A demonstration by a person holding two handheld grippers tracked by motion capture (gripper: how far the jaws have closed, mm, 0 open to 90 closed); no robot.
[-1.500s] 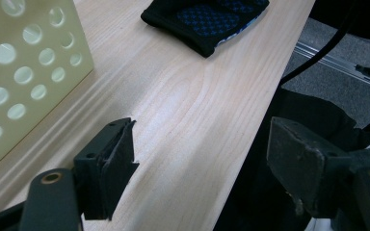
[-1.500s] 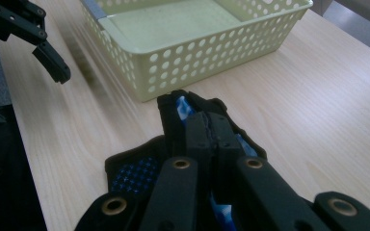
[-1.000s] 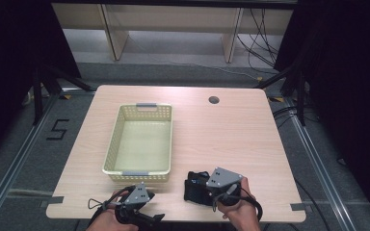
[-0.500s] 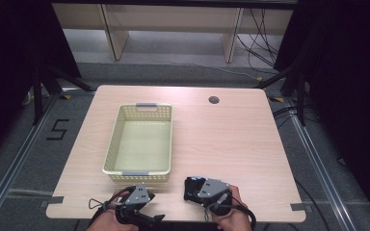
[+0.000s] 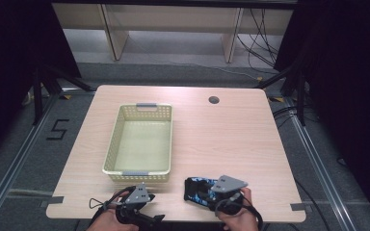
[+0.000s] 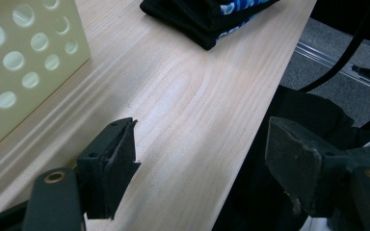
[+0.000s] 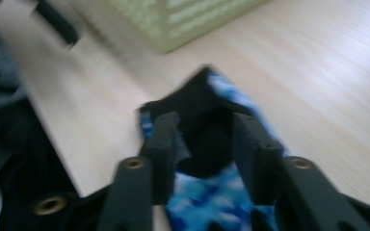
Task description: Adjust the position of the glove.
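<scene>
A folded black cloth with a blue and white print (image 5: 192, 188) lies near the table's front edge, right of the basket. My right gripper (image 5: 203, 193) reaches over it from the right. In the right gripper view its jaws (image 7: 204, 139) have just been opening and stand apart, with a black fold of the cloth (image 7: 207, 98) between them. My left gripper (image 5: 154, 217) rests at the front edge, pointing right. In the left gripper view it is open (image 6: 202, 159) with nothing between its pads, and the cloth (image 6: 207, 19) lies farther ahead.
A pale yellow perforated basket (image 5: 137, 172) stands empty on the left half of the wooden table (image 5: 221, 139), its wall close to my left gripper (image 6: 24, 62). A round cable hole (image 5: 214, 100) sits at the back right. The table's front edge runs just under both hands.
The right hand has sunk a little onto the cloth, and its jaws have gone from shut to apart. The left gripper has not moved.
</scene>
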